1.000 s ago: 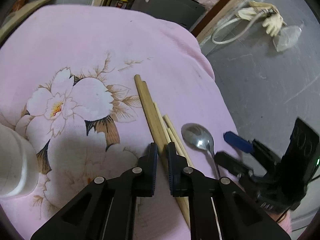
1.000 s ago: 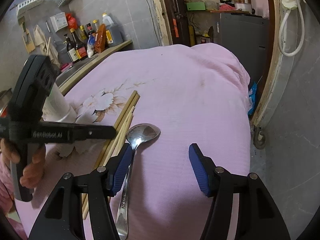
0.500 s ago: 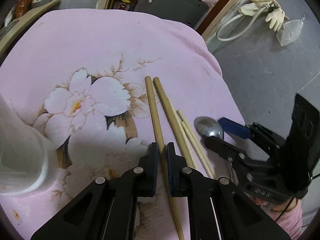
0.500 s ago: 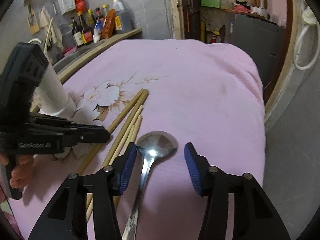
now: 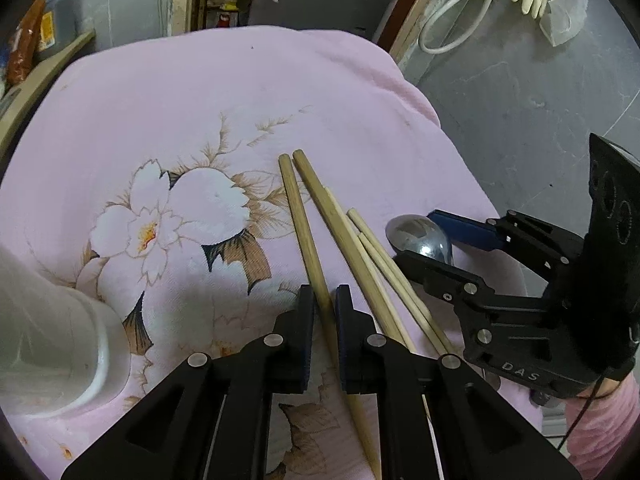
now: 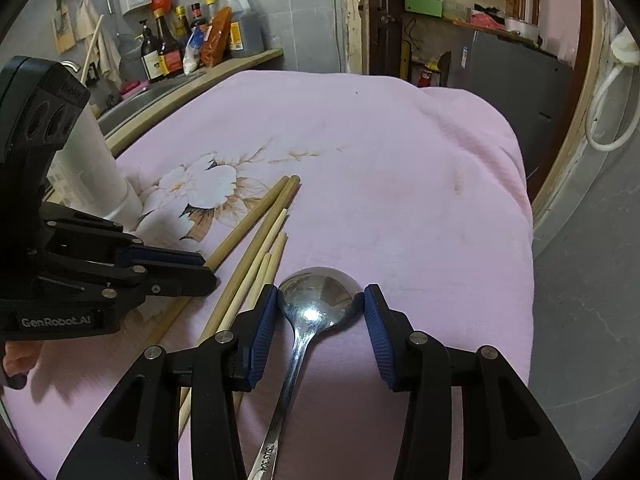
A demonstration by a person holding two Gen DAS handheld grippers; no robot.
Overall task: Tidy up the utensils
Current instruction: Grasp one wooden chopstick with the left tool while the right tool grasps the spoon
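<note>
Left gripper (image 5: 324,300): jaws nearly closed, pinching one thick wooden chopstick (image 5: 298,216).
Right gripper (image 6: 320,304): jaws partly open, straddling the steel spoon (image 6: 318,300) bowl, pads just beside its edges.
Remaining chopsticks (image 5: 360,248): on the pink floral cloth (image 5: 200,120), between held stick and spoon.
White cup (image 5: 48,340): at 8 o'clock.
</note>
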